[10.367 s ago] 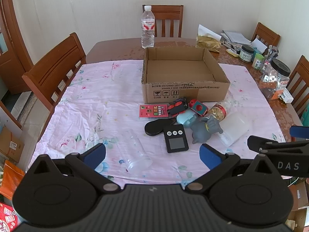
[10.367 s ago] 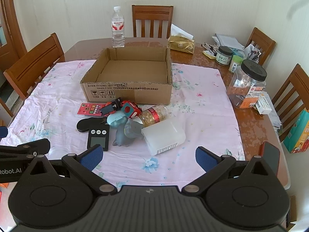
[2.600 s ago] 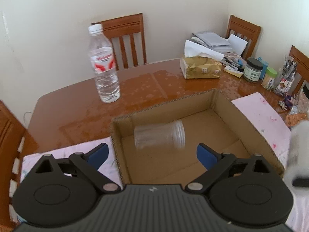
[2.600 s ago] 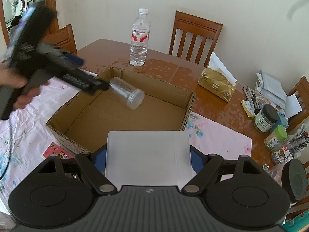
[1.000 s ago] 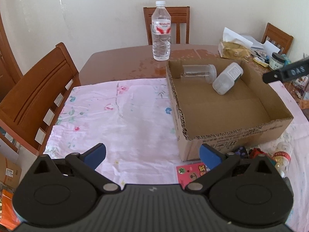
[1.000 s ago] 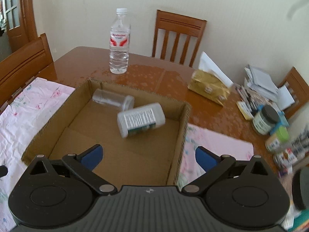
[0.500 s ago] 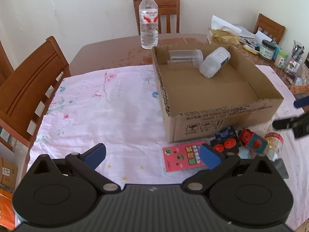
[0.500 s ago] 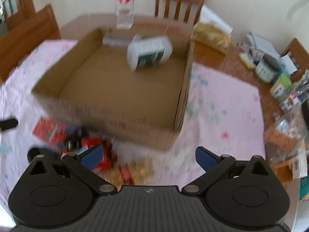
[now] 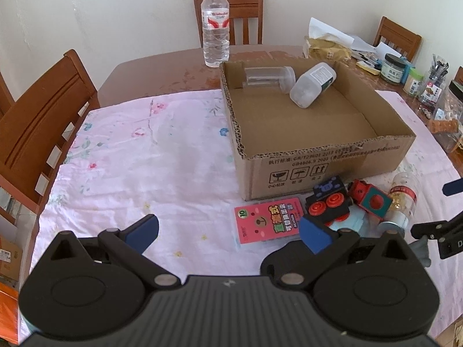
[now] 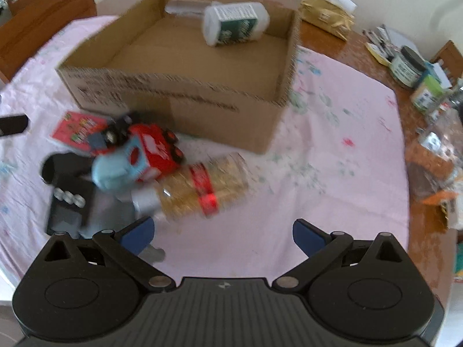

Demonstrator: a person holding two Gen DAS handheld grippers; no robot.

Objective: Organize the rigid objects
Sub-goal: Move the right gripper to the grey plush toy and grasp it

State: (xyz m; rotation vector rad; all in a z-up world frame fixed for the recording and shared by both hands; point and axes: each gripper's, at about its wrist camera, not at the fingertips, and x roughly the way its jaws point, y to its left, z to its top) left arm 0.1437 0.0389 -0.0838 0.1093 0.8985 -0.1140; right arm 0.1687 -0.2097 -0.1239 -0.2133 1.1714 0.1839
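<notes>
Pink cloth (image 9: 162, 156) covers the table. Both the left gripper (image 9: 228, 231) and right gripper (image 10: 221, 235) are wide apart, holding nothing. Toys (image 10: 150, 147) lie just ahead of the right gripper, the box (image 10: 185, 98) farther ahead.

Each tool is matte black plastic: a ribbed central body, two rounded housings with shallow circular recesses, and angled linkage arms pinned with silver screws. The left tool (image 9: 228, 230) and right tool (image 10: 221, 234) carry blue pads (image 9: 314, 232) on their fingertips.
</notes>
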